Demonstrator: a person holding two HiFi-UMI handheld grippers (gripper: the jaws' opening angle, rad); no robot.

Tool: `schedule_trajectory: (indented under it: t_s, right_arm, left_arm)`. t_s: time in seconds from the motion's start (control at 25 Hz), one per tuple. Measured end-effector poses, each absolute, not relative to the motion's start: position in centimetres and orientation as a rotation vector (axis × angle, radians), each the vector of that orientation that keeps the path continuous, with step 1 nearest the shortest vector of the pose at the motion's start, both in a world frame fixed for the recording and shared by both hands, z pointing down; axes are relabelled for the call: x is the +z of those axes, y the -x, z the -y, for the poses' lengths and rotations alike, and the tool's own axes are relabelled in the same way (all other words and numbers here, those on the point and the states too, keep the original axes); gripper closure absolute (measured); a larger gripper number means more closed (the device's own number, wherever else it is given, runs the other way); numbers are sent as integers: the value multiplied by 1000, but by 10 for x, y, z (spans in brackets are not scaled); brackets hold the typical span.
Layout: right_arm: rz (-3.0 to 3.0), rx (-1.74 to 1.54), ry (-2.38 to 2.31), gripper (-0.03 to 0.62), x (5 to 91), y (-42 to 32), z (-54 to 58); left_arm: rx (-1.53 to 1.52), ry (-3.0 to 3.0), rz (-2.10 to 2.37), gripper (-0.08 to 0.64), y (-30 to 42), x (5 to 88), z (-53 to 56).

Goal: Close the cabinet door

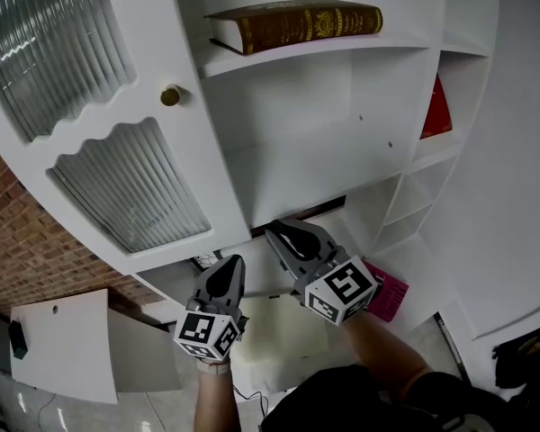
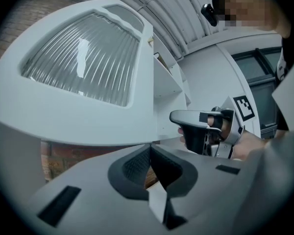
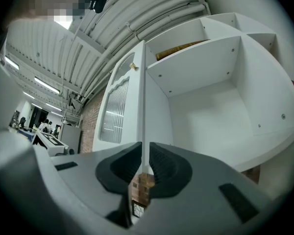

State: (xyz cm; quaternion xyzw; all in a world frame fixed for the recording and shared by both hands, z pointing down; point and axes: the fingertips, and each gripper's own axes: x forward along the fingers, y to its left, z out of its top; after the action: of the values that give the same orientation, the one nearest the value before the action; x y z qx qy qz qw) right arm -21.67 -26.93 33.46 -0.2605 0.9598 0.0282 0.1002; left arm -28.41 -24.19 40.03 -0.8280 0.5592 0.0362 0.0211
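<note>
The cabinet door (image 1: 117, 124) stands wide open, swung out to the left of the cabinet (image 1: 342, 142), its ribbed glass panes and brass knob (image 1: 170, 95) facing the head view. A brown book (image 1: 297, 23) lies flat along the front edge of the upper shelf. Both tongs hang below the cabinet's bottom edge. The left tongs (image 1: 229, 266) are clenched on nothing, under the door's lower edge. The right tongs (image 1: 283, 234) are all but clenched, a thin slit between the pads, gripping nothing; the door's edge lines up beyond that slit.
</note>
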Motion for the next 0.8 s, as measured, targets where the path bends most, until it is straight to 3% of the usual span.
schedule_trajectory:
  t_s: [0.8]
  right_arm:
    - [-3041,-110,910,535,468,104,253]
  left_arm:
    - [-145,2724,-1711,551,176,503,233]
